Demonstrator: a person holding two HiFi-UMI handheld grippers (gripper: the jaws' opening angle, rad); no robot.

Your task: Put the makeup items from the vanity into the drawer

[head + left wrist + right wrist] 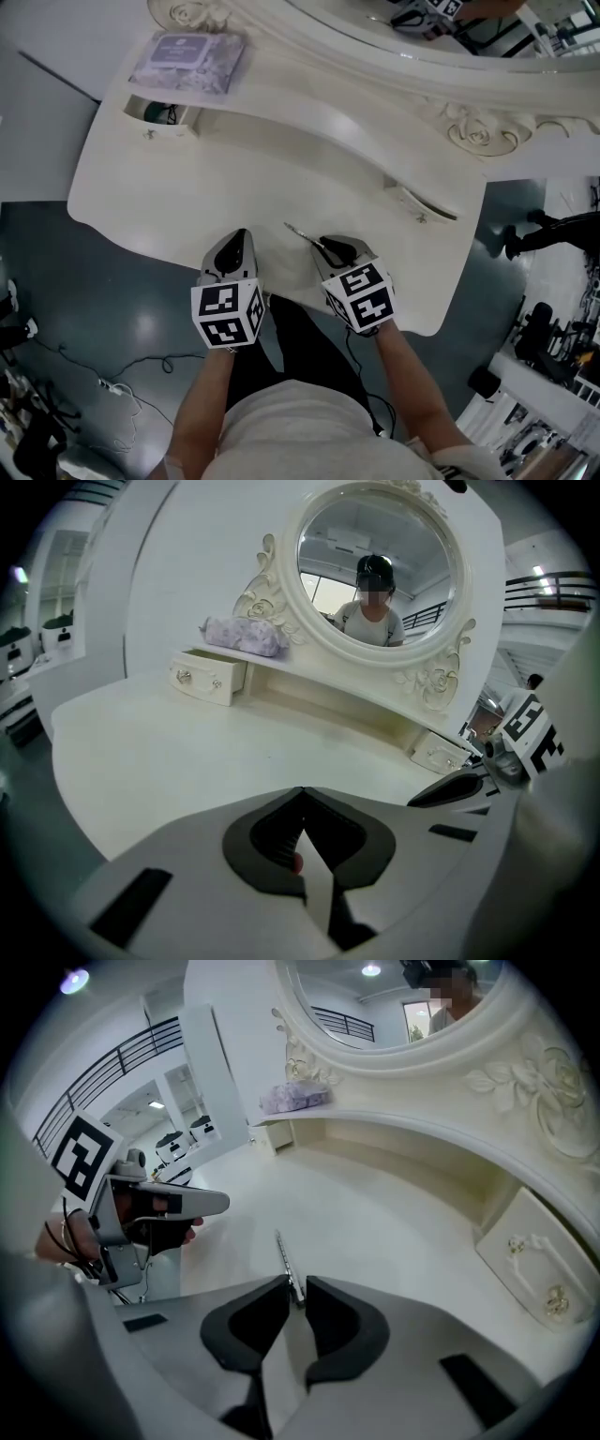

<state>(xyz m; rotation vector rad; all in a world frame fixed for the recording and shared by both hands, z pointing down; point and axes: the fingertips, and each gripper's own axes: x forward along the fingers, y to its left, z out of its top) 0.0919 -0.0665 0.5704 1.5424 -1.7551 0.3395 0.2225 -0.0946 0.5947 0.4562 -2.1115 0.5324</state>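
Now at the near edge of the white vanity top: right gripper tipped steeply down, jaws drawn to a narrow gap around the near end of a slim metal makeup stick. Not seen pressing on it from both sides; gap a little wider than the stick in the right gripper view. Stick lying on the bare top and pointing away toward the mirror.

Just beside, to the left: left gripper, also angled down over the front edge, jaws tip to tip with nothing clearly between them. Apart from the stick, touching no item.

At back left, under the raised shelf: small drawer pulled open, a dark object inside, too small to identify. At right: matching drawer pushed closed, two knobs on its front. On the shelf above the open drawer: flat lavender packet, white label print too small to read.

Behind it all: oval mirror in a carved rose frame, reflecting a seated person. Black-and-white square markers on both gripper cubes; no readable words or brand names anywhere.
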